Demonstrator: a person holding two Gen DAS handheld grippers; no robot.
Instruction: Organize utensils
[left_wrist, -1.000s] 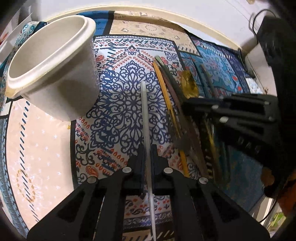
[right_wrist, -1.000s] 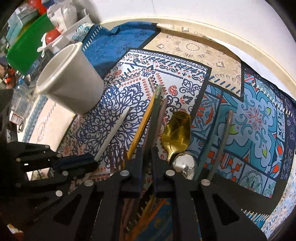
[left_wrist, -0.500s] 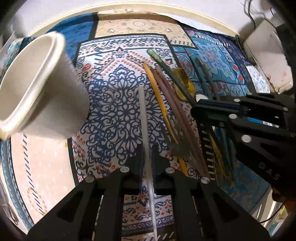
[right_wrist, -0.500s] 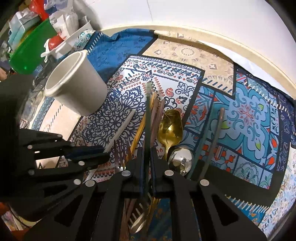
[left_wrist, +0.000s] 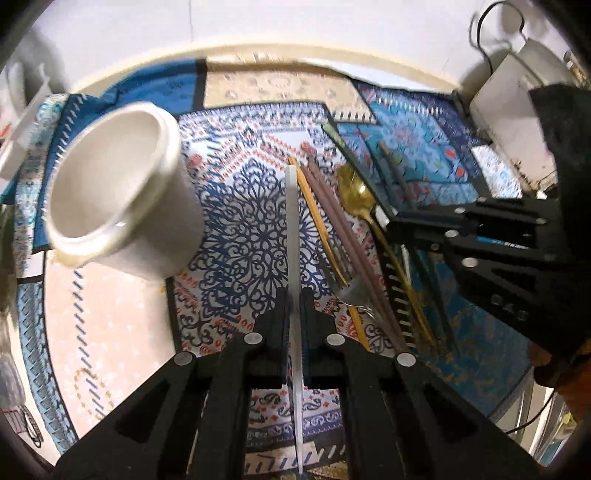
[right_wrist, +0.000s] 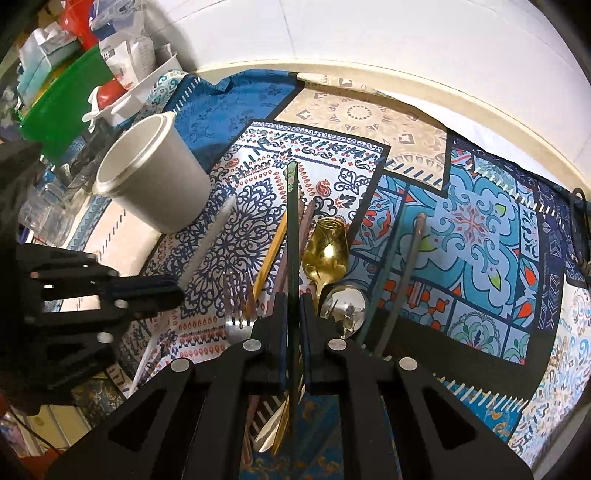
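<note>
My left gripper (left_wrist: 294, 295) is closing tight on a white chopstick (left_wrist: 291, 221), pads pressed to its sides, and the stick runs straight ahead above the patterned cloth. A white cup (left_wrist: 118, 192) stands to its left, open mouth tilted toward the camera. My right gripper (right_wrist: 293, 299) is shut on a dark green chopstick (right_wrist: 292, 229), raised over the pile. Below it lie a yellow chopstick (right_wrist: 273, 247), mauve chopsticks (left_wrist: 340, 229), a gold spoon (right_wrist: 327, 251), a silver spoon (right_wrist: 347, 310) and a fork (right_wrist: 236, 306). The left gripper (right_wrist: 177, 291) shows at the left of the right wrist view.
Two grey-handled utensils (right_wrist: 413, 258) lie right of the spoons. A green bin (right_wrist: 62, 96) and packets crowd the far left beyond the cup (right_wrist: 155, 173). A white appliance (left_wrist: 517, 92) with a cable sits at the far right. The table's pale rim (right_wrist: 443, 92) curves behind.
Both grippers have risen with their chopsticks. The green chopstick left the pile and now lines up with the right jaws. The cup sits farther off in the left wrist view.
</note>
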